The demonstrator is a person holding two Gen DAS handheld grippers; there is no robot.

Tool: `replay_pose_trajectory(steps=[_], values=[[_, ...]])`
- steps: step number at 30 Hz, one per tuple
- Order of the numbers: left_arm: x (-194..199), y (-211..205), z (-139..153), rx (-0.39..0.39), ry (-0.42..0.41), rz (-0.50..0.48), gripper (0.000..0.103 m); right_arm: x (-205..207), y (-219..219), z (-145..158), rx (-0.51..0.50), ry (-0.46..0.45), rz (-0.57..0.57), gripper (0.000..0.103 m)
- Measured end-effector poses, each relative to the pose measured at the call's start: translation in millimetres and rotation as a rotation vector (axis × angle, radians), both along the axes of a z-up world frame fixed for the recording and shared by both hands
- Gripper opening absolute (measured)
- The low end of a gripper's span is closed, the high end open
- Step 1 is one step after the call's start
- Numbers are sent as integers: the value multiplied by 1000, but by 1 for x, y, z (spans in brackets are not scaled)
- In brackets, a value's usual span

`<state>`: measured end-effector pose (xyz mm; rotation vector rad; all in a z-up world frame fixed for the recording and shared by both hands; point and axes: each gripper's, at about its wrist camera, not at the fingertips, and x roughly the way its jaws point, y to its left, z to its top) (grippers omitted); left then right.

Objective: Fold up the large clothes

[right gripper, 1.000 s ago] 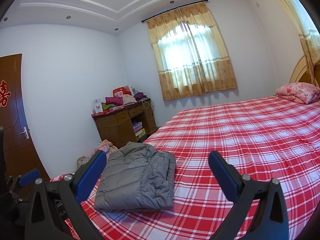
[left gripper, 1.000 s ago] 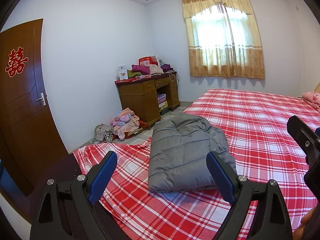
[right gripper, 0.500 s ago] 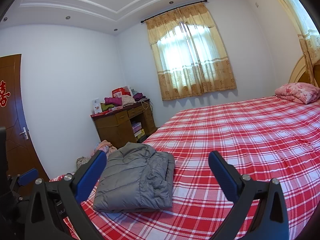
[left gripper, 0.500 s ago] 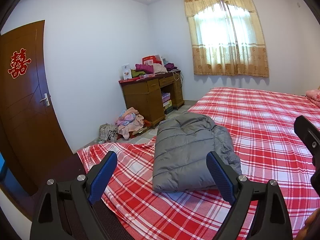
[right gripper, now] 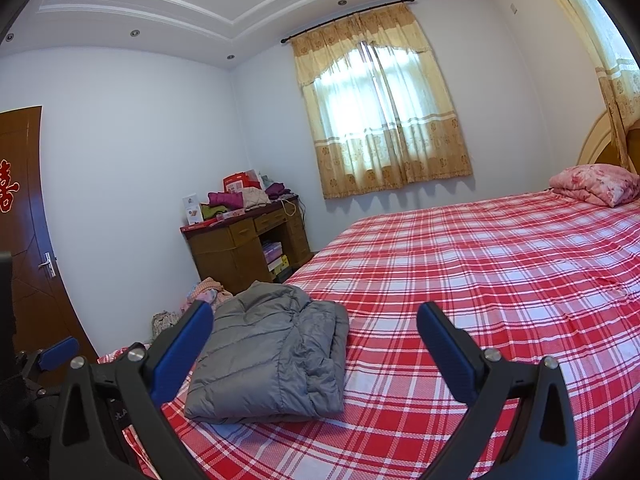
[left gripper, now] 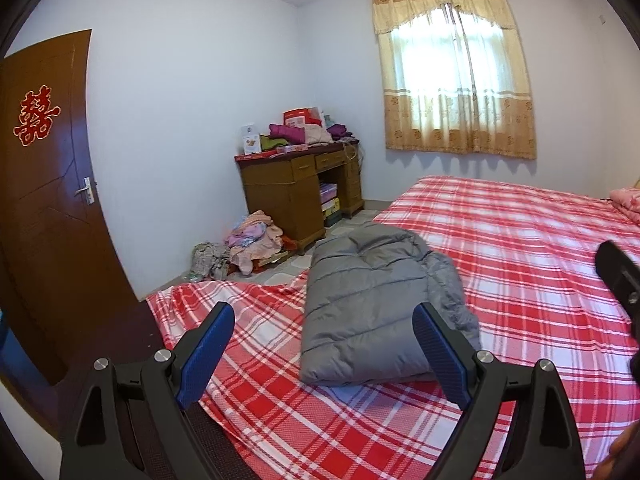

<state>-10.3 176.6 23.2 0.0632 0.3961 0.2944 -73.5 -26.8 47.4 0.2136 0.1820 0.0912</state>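
Observation:
A grey quilted jacket [left gripper: 372,304] lies folded into a compact rectangle near the corner of the bed [left gripper: 520,248], which has a red and white checked sheet. My left gripper [left gripper: 324,320] hovers open just short of the jacket, with nothing between its blue pads. In the right wrist view the same jacket [right gripper: 272,356] lies left of centre on the bed [right gripper: 480,280]. My right gripper [right gripper: 314,320] is open and empty above the sheet, to the jacket's right. Part of the right gripper [left gripper: 618,276] shows at the right edge of the left wrist view.
A wooden desk [left gripper: 296,188] piled with clothes and boxes stands by the far wall. Loose clothes [left gripper: 248,244] lie heaped on the floor beside it. A brown door [left gripper: 44,208] is at the left, a curtained window [left gripper: 452,76] behind, and a pink pillow [right gripper: 592,184] at the bed's head.
The left wrist view has shifted slightly, so the jacket sits a little further right between the pads. Both grippers stay open; the jacket has not moved.

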Motion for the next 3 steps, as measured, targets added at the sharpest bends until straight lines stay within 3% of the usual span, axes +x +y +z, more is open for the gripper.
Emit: replay_pose_trajectory(steps=[3], values=[[6,9,-3,-25,24,5,91,3,-1,-2,0,7,-4,103]])
